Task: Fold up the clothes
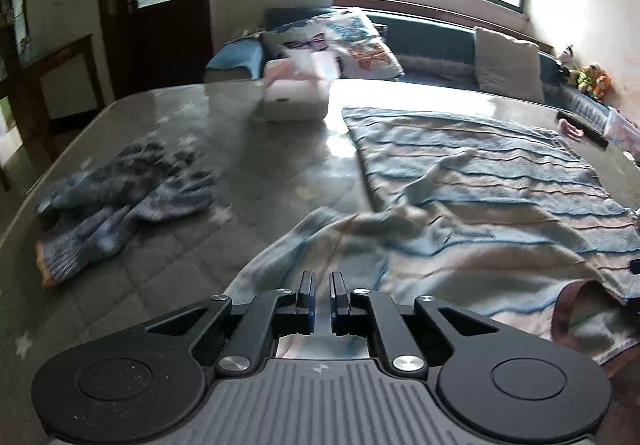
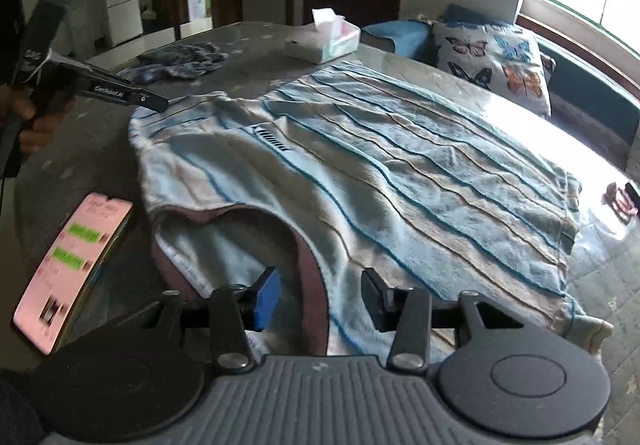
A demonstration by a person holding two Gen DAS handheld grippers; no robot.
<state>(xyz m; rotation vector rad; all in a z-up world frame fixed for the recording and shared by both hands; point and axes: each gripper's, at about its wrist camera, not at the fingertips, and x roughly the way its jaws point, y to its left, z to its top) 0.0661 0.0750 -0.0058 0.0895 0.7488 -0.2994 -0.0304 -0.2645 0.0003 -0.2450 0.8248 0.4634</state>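
Observation:
A pale blue and beige striped top (image 2: 380, 165) lies spread on the table (image 2: 92, 157), its brown-trimmed neckline (image 2: 308, 269) nearest the right wrist camera. My right gripper (image 2: 322, 299) is open just above that neckline, one finger on each side of the trim. In the left wrist view the same top (image 1: 500, 181) stretches away to the right, with a rumpled fold (image 1: 400, 213) raised in the middle. My left gripper (image 1: 322, 291) is nearly closed, with the top's left edge showing in the narrow gap. From the right wrist view, a hand holds the left gripper (image 2: 158, 103) at the top's left corner.
A crumpled dark blue patterned garment (image 1: 120, 197) lies at the table's left. A tissue box (image 1: 296, 97) stands at the far edge. A lit phone (image 2: 72, 277) leans at the near left. Small dark items (image 2: 624, 201) sit at the right edge. A sofa with a butterfly cushion (image 2: 492, 61) is behind.

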